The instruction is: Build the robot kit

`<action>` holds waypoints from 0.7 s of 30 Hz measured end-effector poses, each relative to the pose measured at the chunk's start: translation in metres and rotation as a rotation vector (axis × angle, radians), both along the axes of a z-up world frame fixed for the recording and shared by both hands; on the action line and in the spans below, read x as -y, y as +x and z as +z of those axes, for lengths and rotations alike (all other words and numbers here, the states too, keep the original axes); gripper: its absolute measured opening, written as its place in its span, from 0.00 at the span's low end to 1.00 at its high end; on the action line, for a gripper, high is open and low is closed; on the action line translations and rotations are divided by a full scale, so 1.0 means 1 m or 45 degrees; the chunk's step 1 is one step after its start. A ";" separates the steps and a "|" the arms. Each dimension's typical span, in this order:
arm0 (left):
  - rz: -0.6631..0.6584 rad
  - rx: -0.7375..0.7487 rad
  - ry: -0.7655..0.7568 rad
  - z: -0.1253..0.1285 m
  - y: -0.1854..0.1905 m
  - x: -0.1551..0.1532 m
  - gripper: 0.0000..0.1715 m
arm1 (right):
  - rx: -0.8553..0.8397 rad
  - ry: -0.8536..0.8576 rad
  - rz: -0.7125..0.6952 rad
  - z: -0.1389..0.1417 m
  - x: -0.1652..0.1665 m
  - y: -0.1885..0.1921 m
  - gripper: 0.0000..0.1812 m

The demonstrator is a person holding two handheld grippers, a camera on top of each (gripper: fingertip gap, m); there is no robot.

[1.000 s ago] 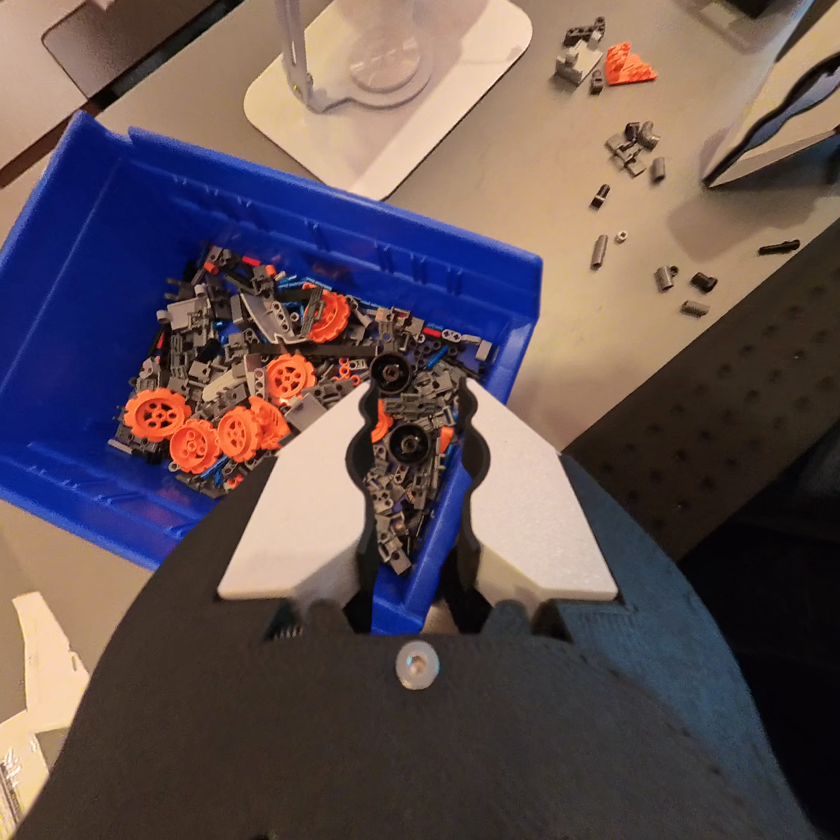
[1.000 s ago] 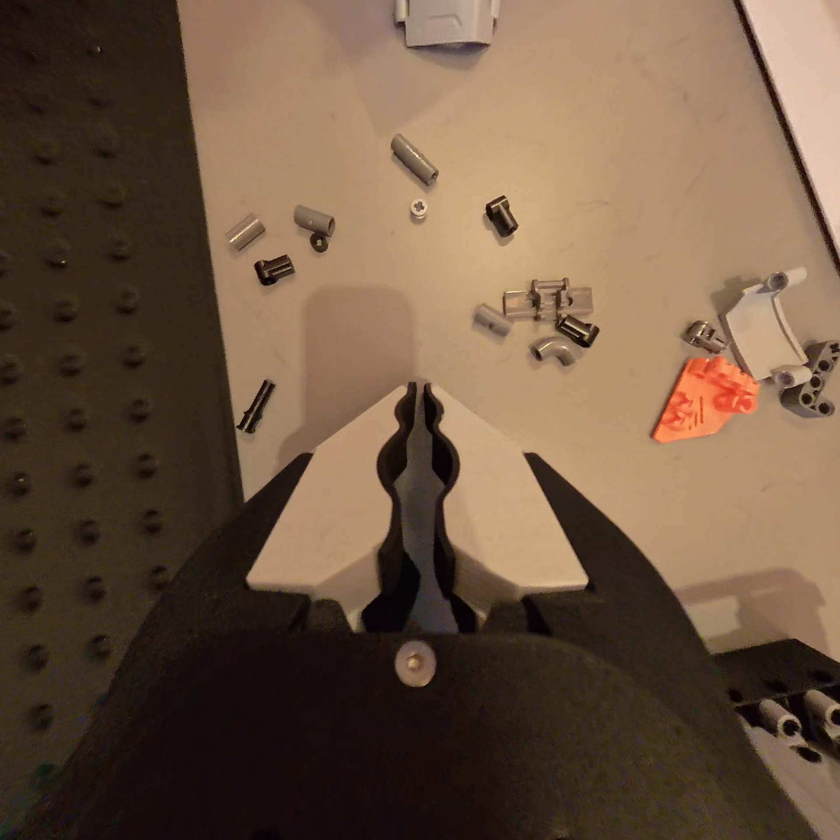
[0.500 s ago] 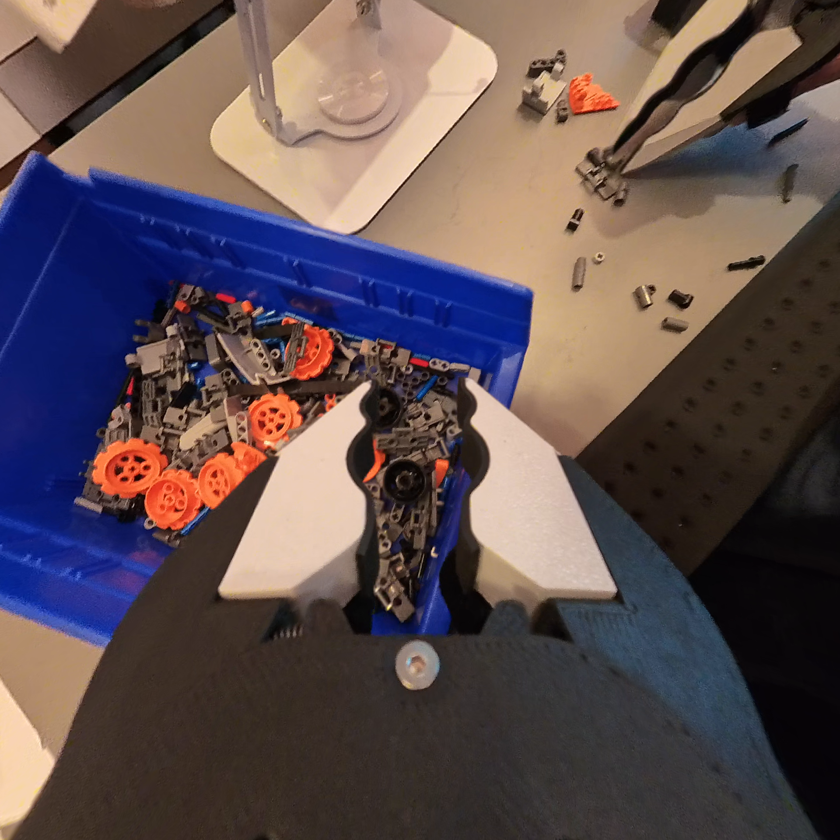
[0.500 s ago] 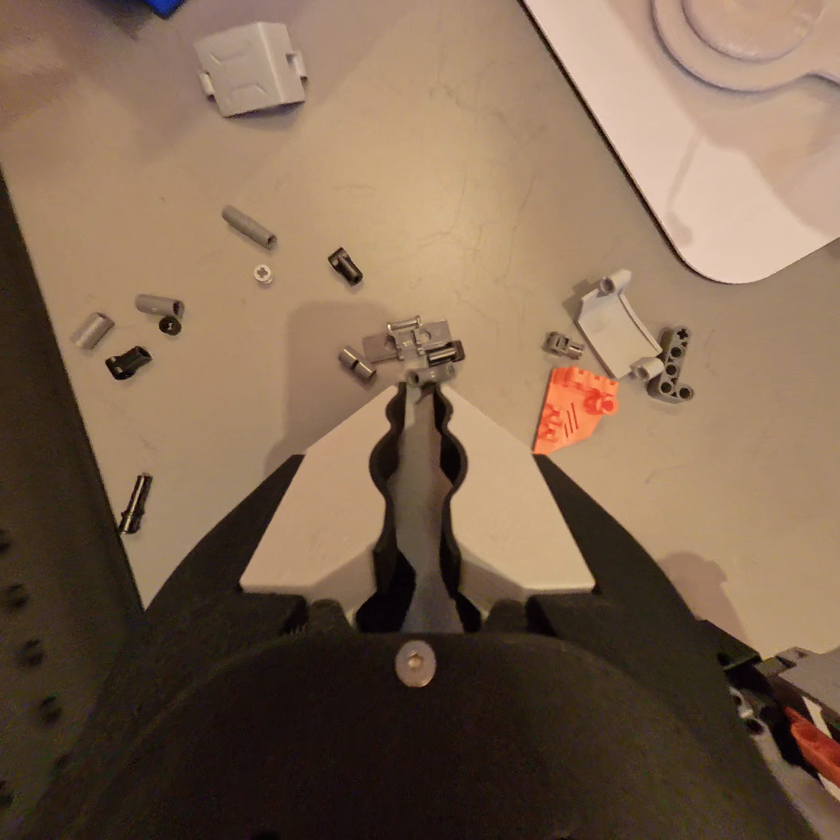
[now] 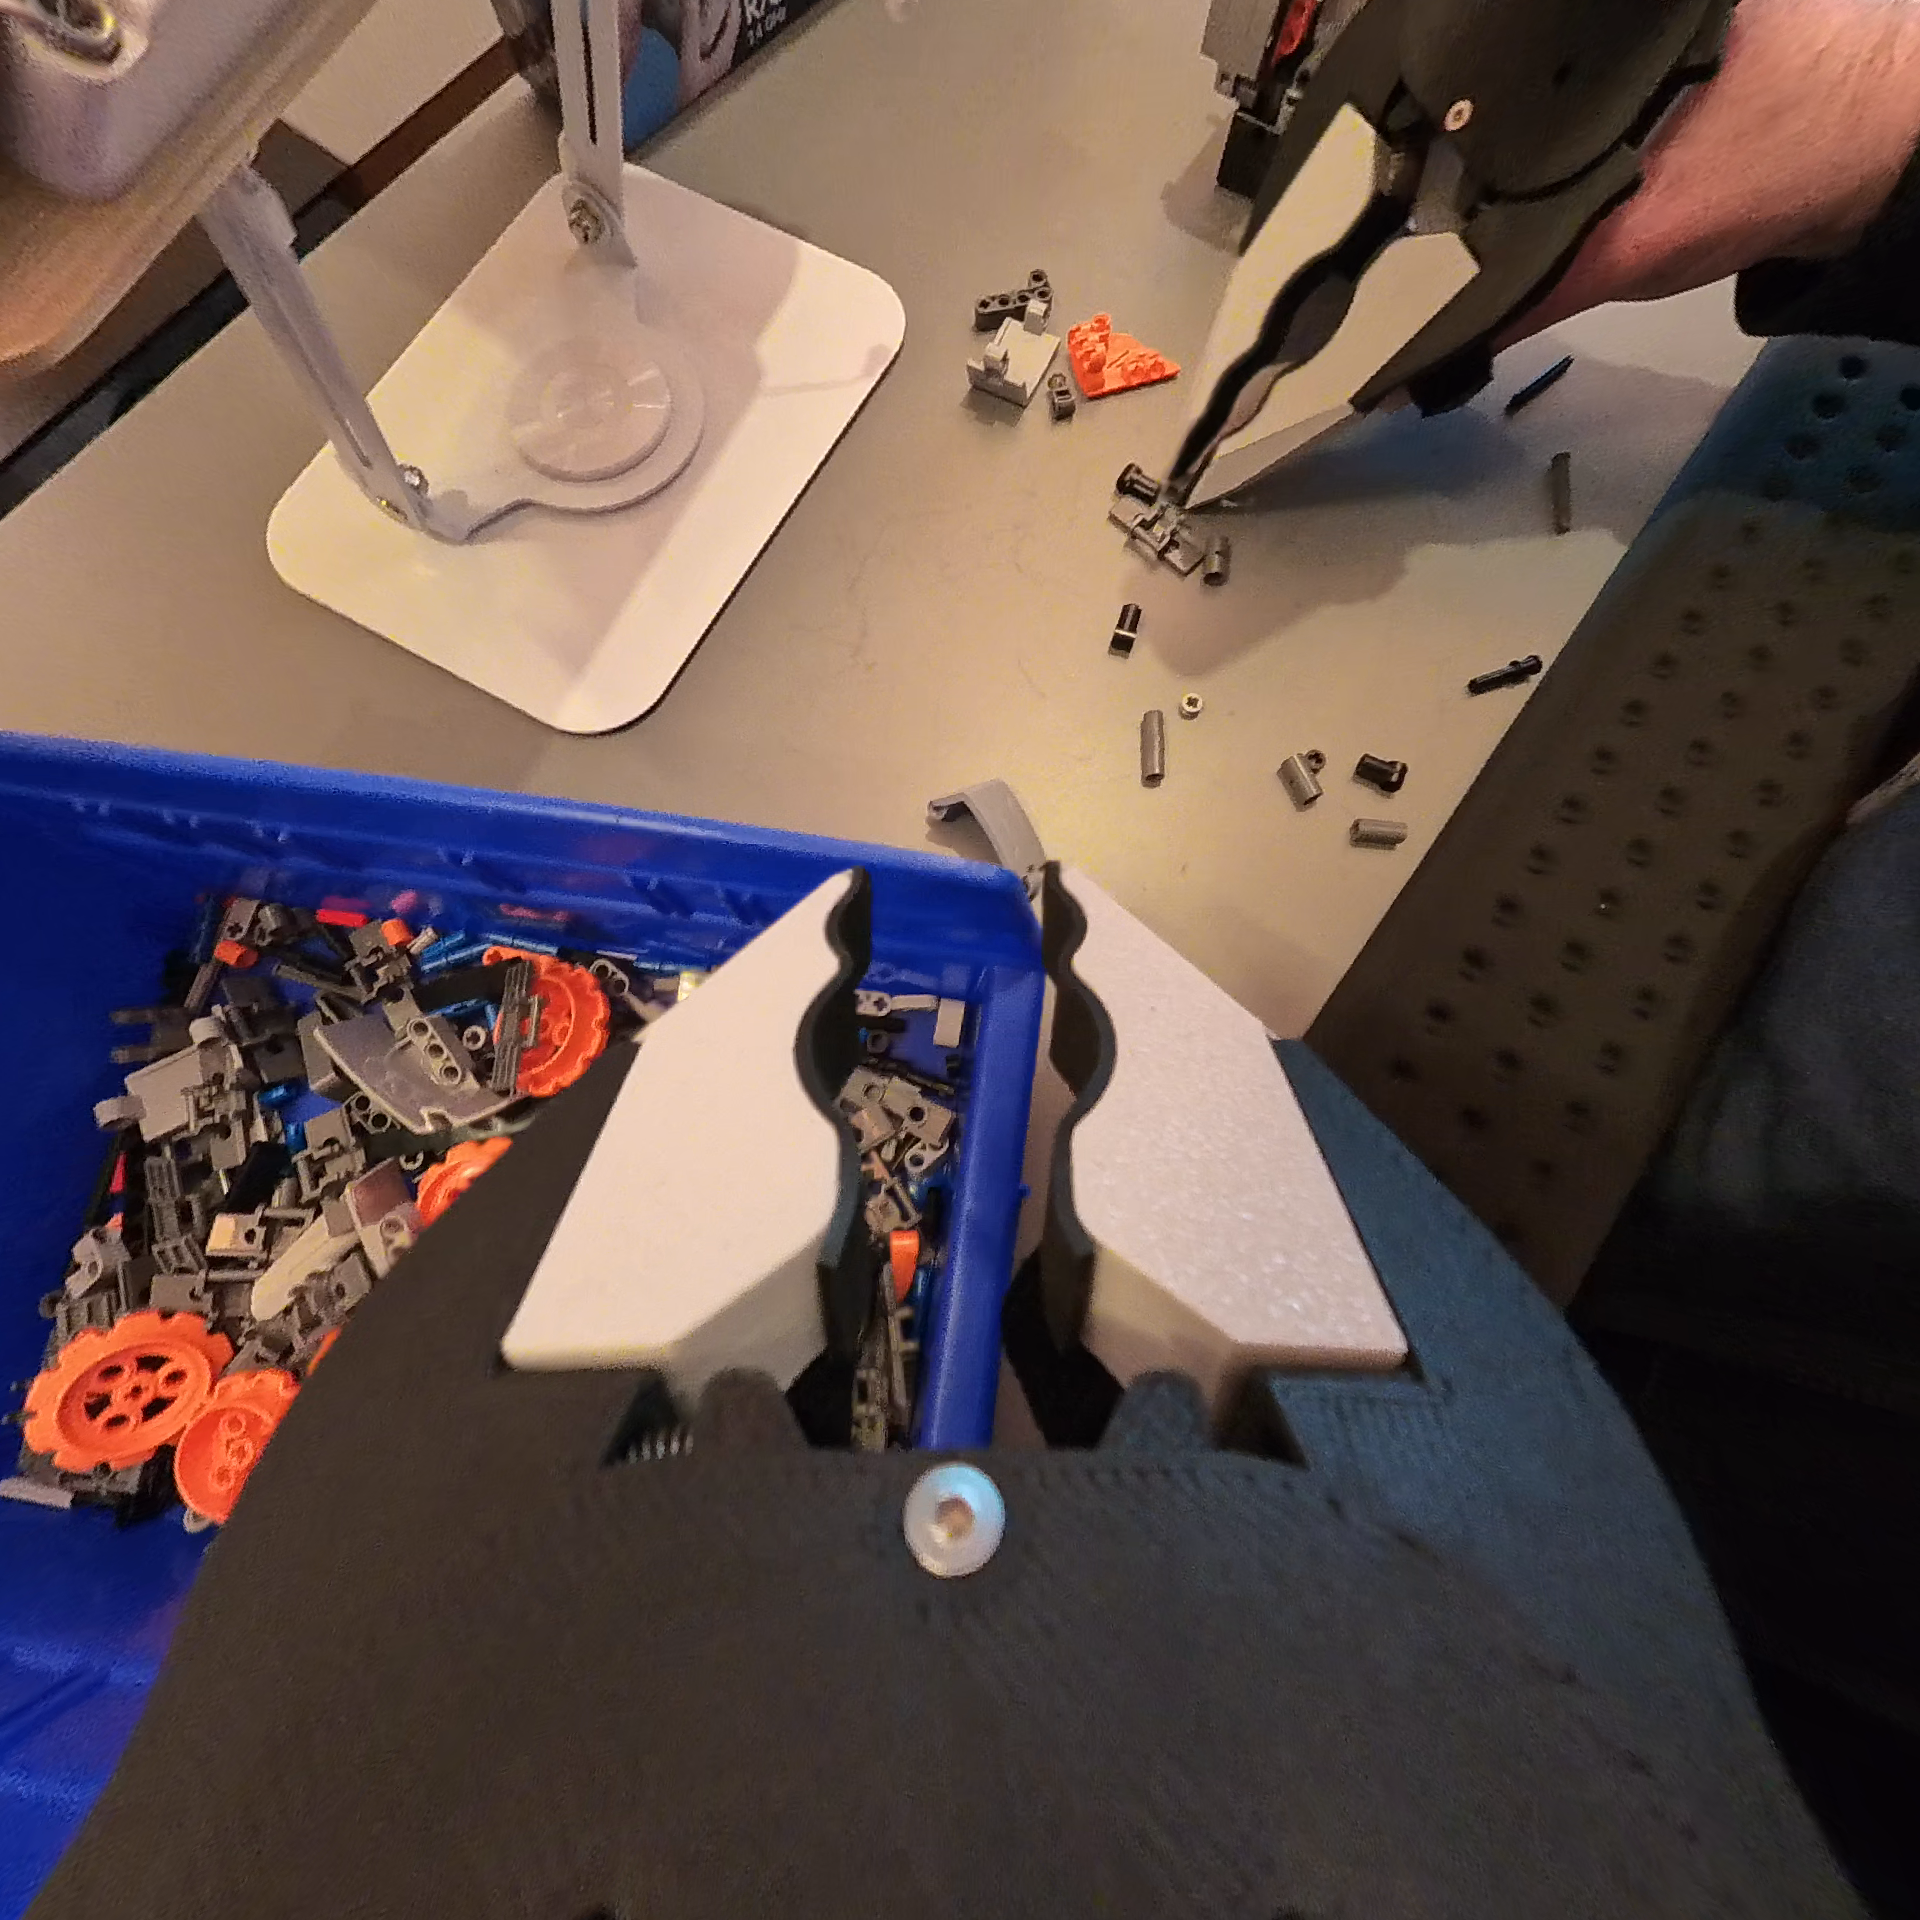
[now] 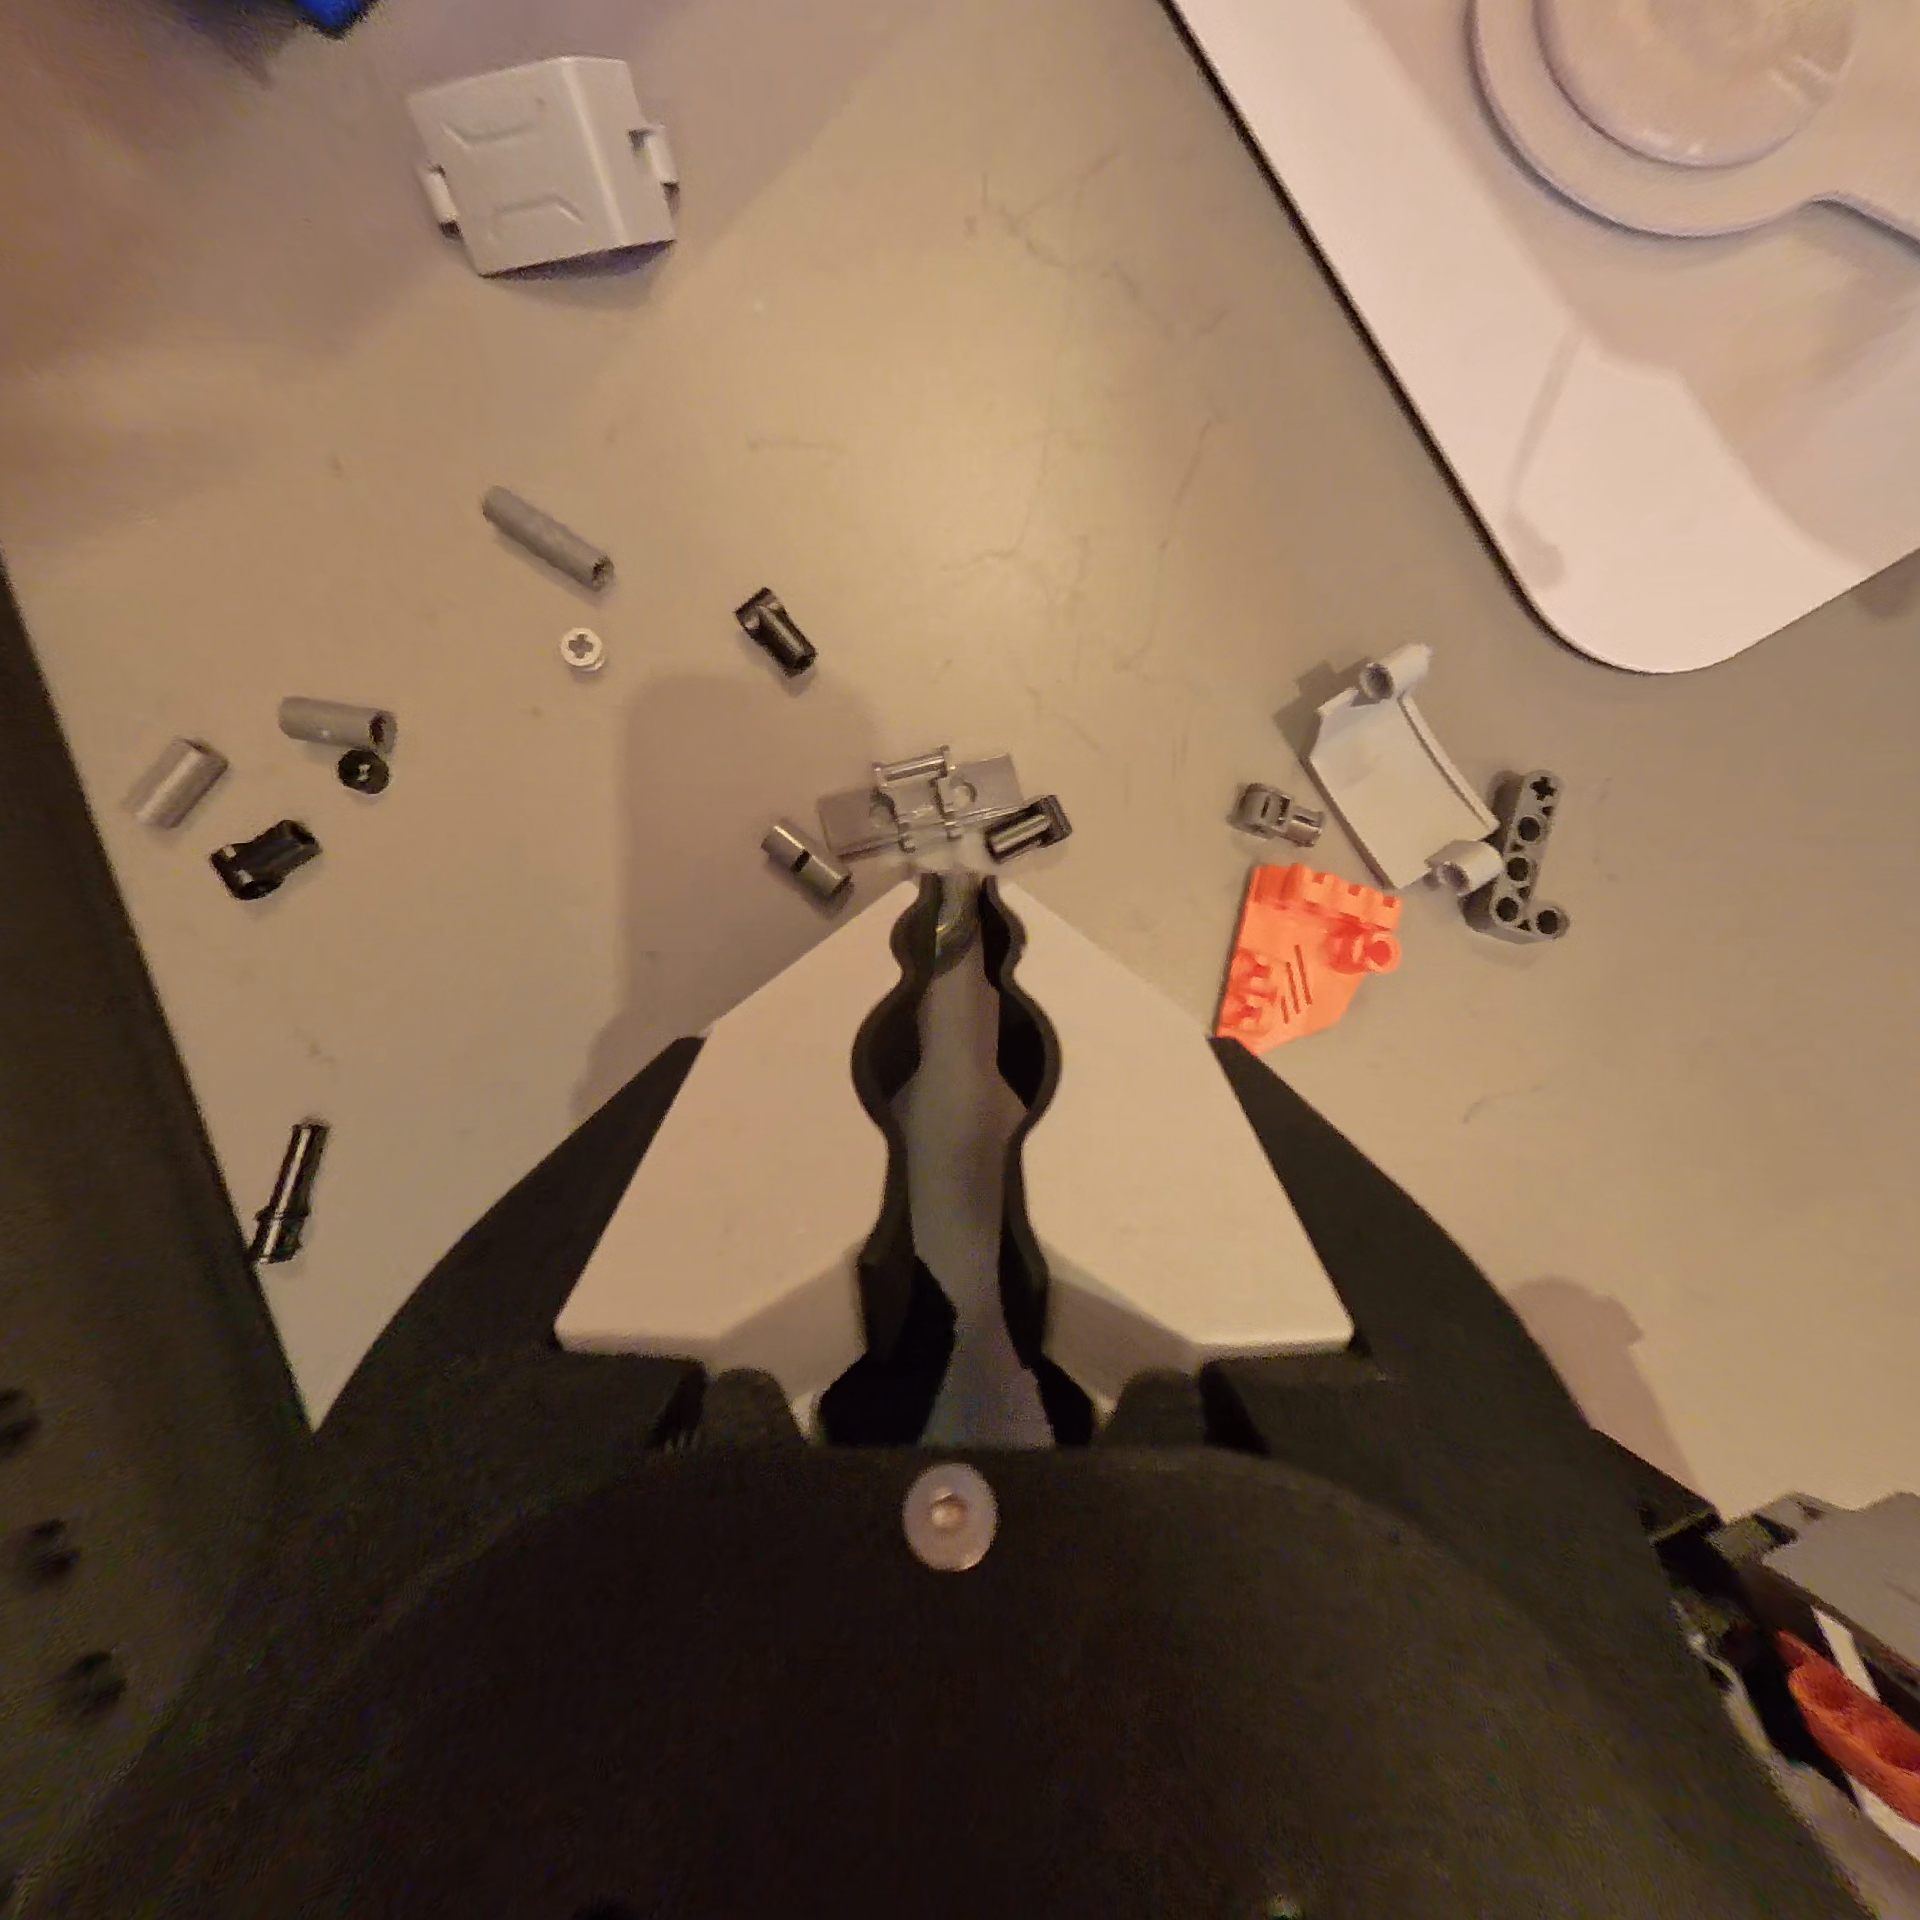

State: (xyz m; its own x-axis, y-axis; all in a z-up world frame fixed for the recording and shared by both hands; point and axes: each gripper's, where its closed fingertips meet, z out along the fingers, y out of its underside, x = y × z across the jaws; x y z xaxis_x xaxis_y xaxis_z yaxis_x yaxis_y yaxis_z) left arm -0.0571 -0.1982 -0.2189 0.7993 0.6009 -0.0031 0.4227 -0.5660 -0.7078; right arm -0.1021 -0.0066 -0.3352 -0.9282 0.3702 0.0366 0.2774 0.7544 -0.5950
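My left gripper (image 5: pixel 951 883) is open, with one finger inside a blue bin (image 5: pixel 520 821) and one outside its right wall. The bin holds many small grey, black and blue building pieces and orange wheels (image 5: pixel 125 1392). My right gripper (image 6: pixel 956 888) is down on the grey table, its tips shut on a small grey curved piece (image 6: pixel 948 920). Just ahead of the tips lie a grey track link (image 6: pixel 914 805), a black connector (image 6: pixel 1023 831) and a grey sleeve (image 6: pixel 805 860). The right gripper also shows in the left wrist view (image 5: pixel 1184 499), held by a hand.
Loose pieces lie around: an orange wedge (image 6: pixel 1309 956), a grey curved panel (image 6: pixel 1382 779), a grey square panel (image 6: pixel 540 161), and several small sleeves and pins at the left. A white stand base (image 6: pixel 1662 364) is at the back right. A black perforated mat (image 6: pixel 104 1143) borders the table. Left tips to right tips: about 25 centimetres.
My left gripper moved right and now straddles the bin's right wall. My right gripper moved forward to the cluster of pieces and closed its tips on the grey curved piece.
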 end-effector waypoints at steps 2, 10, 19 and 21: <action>0.025 -0.002 0.003 0.001 0.001 0.007 0.18 | 0.019 -0.007 0.013 0.000 -0.001 0.004 0.03; 0.131 0.023 -0.057 -0.006 0.005 0.044 0.18 | 0.061 0.060 -0.002 -0.001 -0.039 0.034 0.09; 0.266 0.105 -0.173 -0.019 0.005 0.107 0.20 | 0.064 -0.037 -0.032 0.014 -0.038 0.047 0.16; 0.264 0.131 -0.169 -0.020 0.005 0.113 0.22 | 0.036 -0.078 -0.074 0.017 -0.032 0.045 0.17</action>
